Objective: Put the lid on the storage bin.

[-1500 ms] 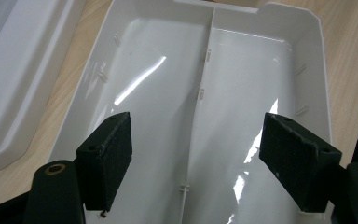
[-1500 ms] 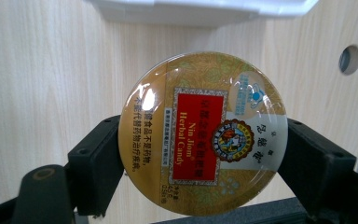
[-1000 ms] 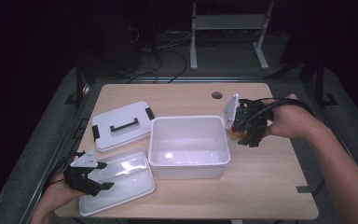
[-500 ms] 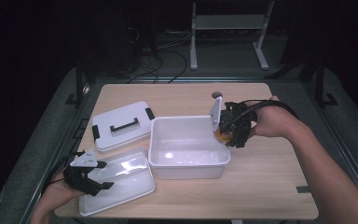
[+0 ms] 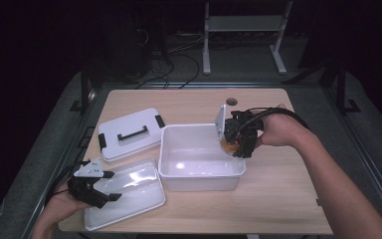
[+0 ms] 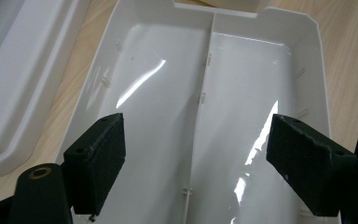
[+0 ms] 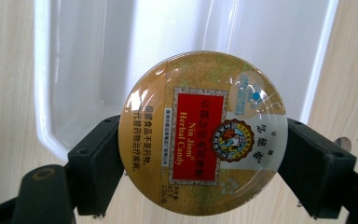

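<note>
A round gold tin (image 7: 204,116) with a red "Herbal Candy" label sits between the black pads of my right gripper (image 7: 203,158), which is shut on its sides. In the high view that gripper (image 5: 231,144) holds the tin (image 5: 226,146) over the right end of an open white box (image 5: 179,172), just inside its rim. At the table's front left, my left gripper (image 5: 107,188) stands open over a shallow white tray (image 5: 139,196). In the left gripper view the divided tray (image 6: 168,93) lies under the wide-apart pads (image 6: 98,158), with nothing between them.
A white lid (image 5: 129,133) with a black handle lies flat behind the tray, left of the box. Bare wood stretches to the right of the box and along the back edge. A small round hole (image 5: 232,101) sits near the table's back.
My right gripper has carried the tin leftward and a little down, from beside the box's back right corner to over its right end. The left gripper has stayed where it was.
</note>
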`<state>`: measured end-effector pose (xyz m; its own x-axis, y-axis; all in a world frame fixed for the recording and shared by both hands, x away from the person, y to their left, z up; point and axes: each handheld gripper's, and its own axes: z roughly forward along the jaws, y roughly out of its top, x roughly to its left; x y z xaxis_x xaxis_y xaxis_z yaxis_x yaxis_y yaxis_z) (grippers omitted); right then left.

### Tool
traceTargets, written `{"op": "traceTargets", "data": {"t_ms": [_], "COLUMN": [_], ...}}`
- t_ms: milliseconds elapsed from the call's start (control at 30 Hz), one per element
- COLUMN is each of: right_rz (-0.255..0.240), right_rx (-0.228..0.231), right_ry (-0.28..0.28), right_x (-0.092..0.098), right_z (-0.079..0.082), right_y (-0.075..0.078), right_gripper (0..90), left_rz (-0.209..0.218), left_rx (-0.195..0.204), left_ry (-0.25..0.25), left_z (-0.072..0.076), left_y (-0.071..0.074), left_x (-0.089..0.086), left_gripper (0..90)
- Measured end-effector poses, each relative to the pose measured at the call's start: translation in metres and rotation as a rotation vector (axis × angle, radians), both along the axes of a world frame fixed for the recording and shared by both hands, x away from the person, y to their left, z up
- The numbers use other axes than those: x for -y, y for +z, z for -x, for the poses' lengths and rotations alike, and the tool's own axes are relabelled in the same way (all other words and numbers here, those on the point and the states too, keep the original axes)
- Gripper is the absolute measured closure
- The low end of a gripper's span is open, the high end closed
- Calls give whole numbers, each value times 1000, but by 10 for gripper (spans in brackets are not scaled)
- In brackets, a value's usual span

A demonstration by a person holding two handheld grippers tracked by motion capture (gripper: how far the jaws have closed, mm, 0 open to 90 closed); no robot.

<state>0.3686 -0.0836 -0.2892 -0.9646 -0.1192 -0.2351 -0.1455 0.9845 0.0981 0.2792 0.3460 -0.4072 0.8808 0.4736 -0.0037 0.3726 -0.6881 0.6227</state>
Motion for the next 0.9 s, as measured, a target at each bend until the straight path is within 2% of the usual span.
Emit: {"op": "traceTargets", "data": {"t_ms": [567,900], "right_rz": [4,22], "right_rx": [-40,-67], "right_ry": [-1,3], "right_x": [-15,-22], "right_z": [-10,-15], "right_y": [-22,-43], "right_gripper": [203,202], "left_rz": [7,1], "left_rx": [-5,-10], "left_ry": [-2,-4], "left_z": [0,1], "left_y": [-1,-1], "left_x": [-1,-3], "left_gripper": [189,187]}}
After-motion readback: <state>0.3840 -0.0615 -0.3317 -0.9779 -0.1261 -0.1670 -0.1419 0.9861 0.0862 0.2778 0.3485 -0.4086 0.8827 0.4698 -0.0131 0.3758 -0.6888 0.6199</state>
